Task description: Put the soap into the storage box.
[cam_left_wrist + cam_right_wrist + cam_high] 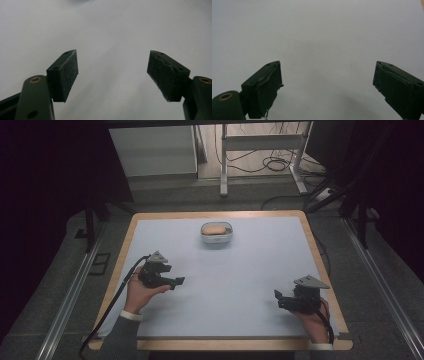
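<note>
Pale blue-grey sheeting covers the desk, smooth and matte, with a light wooden rim left bare round its edges. No brand, label or writing can be read on anything in the pictures.

Toward the far middle of the desk sits a small white bowl, rounded-oblong and glossy, with a tan, bun-like lump lying inside it. Bowl and lump are well apart from both hands.

From above, the left tool lies near the left edge, held in a hand with a grey sleeve, its jaws pointing right across the sheet. A grey three-cornered plate sits on top and a black cable trails back off the near edge. The right tool is near the right front corner, jaws pointing left, with the same grey plate.

Up close, the left gripper view gives what the high view cannot: the black pads are rough and speckled, rectangular, fixed with small screws, on arms with brass-ringed pivots. They stand apart with bare sheet between them, so this tool is open and empty. At the top edge a blurred pale shape can just be made out; what it is cannot be told.

Similarly, the right tool in its own view has its jaws wide, nothing between them, and the pad facings look frayed at the edges.
</note>
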Available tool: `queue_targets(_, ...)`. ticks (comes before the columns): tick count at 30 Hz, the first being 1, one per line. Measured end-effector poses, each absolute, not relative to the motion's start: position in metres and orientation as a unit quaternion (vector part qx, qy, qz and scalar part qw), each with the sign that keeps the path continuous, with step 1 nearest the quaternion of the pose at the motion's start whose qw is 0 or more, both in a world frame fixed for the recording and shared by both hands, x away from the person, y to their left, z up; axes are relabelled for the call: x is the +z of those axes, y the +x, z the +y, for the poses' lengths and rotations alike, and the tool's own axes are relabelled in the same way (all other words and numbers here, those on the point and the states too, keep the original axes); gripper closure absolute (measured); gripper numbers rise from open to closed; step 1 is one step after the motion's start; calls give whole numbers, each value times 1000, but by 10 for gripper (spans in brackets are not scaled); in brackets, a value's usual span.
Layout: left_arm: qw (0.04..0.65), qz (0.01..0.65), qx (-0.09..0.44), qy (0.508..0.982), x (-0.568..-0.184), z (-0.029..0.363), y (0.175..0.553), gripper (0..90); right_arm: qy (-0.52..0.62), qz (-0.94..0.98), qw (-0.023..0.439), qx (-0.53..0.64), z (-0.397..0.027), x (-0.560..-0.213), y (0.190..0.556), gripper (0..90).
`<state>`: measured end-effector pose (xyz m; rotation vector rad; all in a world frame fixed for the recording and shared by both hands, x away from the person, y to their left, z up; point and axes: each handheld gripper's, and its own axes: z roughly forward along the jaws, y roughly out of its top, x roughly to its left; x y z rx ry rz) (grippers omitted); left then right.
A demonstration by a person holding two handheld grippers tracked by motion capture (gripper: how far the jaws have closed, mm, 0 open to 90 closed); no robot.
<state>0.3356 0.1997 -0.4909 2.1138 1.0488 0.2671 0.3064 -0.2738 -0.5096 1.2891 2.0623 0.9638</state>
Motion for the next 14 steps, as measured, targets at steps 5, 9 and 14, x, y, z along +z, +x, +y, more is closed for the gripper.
queue_targets(5,376,440,125,806,-505,215,321,257,468,765,260,357,-268,-509,306,85)
queue_targets(9,364,446,126,808,-509,221,320,260,466,766,258,361,-265,-509,307,86)
queue_targets(14,371,456,127,799,-510,226,320,260,460,761,261,375,-263,-506,309,85)
